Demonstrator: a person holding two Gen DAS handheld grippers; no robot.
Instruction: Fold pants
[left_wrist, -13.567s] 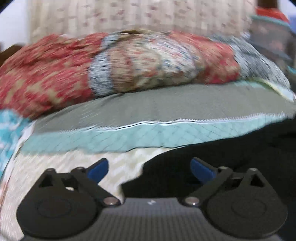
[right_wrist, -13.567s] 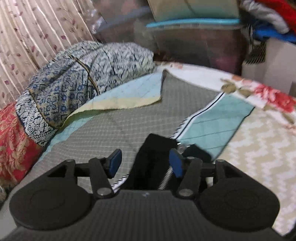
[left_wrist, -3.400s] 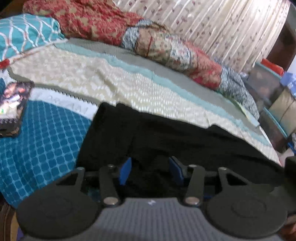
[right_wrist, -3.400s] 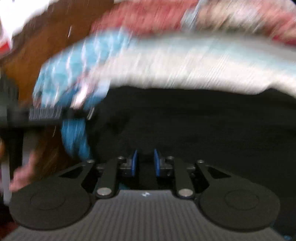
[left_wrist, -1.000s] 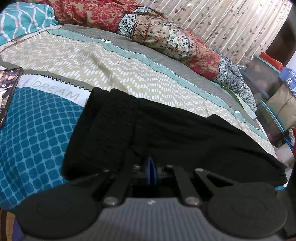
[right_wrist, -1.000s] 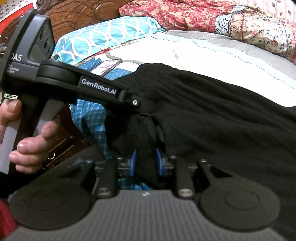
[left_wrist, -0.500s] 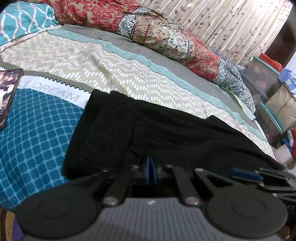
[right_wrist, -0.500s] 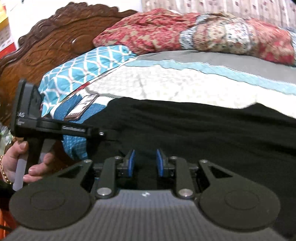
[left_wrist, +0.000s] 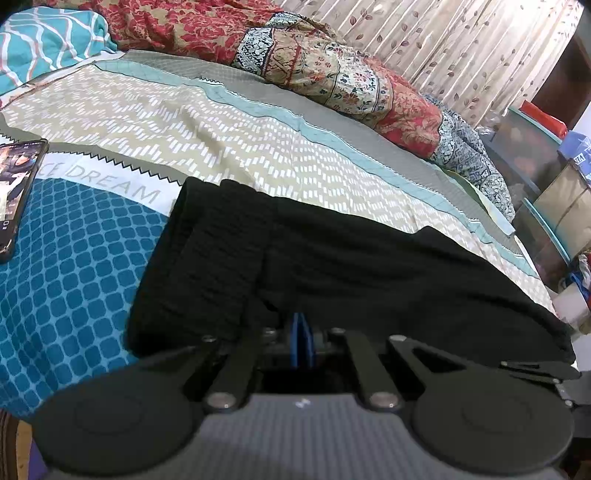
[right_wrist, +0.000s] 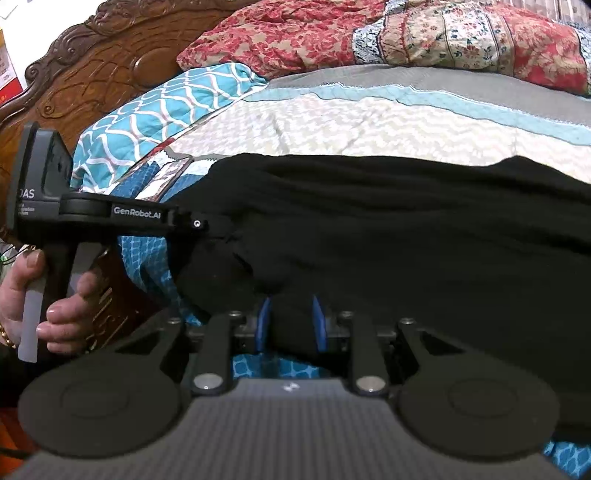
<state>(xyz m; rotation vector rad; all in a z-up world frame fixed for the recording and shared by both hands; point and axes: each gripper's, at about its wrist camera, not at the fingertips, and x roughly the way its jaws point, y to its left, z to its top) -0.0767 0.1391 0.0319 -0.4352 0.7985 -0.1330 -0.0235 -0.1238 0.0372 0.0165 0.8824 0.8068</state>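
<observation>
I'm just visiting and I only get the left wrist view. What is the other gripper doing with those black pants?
Observer: The right gripper has a bunch of the pants pinched between its jaws.
Operator: And who is holding the one I'm looking through?
Observer: A hand is wrapped around the handle of the left gripper, whose tip meets the pants where the cloth puckers.
Operator: Is there anything behind that hand?
Observer: Yes, a carved wooden headboard stands behind it, outside your picture.
</observation>
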